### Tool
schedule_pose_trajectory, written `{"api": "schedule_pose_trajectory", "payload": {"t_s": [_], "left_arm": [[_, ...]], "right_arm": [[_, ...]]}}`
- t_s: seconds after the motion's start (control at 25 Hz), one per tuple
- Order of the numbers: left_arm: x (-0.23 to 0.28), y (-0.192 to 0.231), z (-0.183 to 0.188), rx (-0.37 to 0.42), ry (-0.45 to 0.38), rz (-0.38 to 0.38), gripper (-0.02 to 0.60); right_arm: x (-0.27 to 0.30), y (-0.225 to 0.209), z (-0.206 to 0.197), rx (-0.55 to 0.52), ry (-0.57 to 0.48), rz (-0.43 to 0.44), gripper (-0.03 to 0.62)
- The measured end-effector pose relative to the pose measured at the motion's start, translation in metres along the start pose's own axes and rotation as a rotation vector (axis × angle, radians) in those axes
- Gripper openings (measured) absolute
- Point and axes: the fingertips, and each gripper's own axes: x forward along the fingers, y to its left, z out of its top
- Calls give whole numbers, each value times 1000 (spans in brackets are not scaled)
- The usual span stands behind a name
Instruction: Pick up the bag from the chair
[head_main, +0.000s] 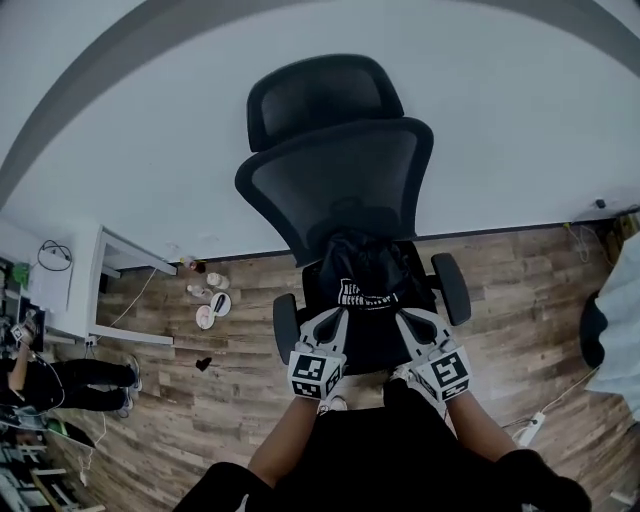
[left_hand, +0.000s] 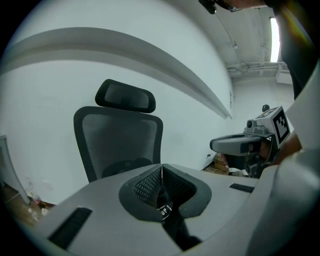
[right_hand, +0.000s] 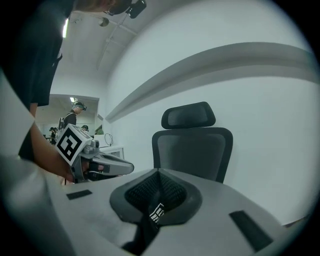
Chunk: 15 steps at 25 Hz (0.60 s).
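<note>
A black bag (head_main: 362, 268) with a band of white lettering is at the seat of the black mesh office chair (head_main: 335, 170), in front of its backrest. My left gripper (head_main: 337, 313) is shut on the bag's left edge and my right gripper (head_main: 407, 318) on its right edge. In the left gripper view the jaws (left_hand: 161, 172) meet on a black strap with white print (left_hand: 165, 212); the right gripper view shows the same, jaws (right_hand: 159, 175) pinching the printed strap (right_hand: 156, 214). Whether the bag still rests on the seat is hidden.
A white desk (head_main: 72, 290) stands at the left, with small items (head_main: 211, 302) on the wood floor beside it. A person (head_main: 55, 385) sits lower left. A power strip (head_main: 530, 427) lies at lower right. The chair's armrests (head_main: 452, 288) flank the bag.
</note>
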Motion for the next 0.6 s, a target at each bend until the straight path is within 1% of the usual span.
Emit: {"api": "schedule_pose_trajectory", "payload": {"t_s": [0.08,0.2,0.28,0.36,0.44,0.6], "left_arm": [[11,2,1,-9,14,26,23],[27,14,3,17,38,69,23],[34,22,2,58,52,94,23],[40,30,2,120,69,121,23],[46,37,2,155,80,127,23],[60,58,-2,121,89,110,23]], "right_arm": [[10,-12,4,-5,10,38,20],[29,-31,0,4,0,71,20],[37,-43,-5,18,10,68,20],[44,-54,-13,37,22,48,20],[53,-59,-22,52,46,34,20],[76,-63,-43,44,114,11,20]]}}
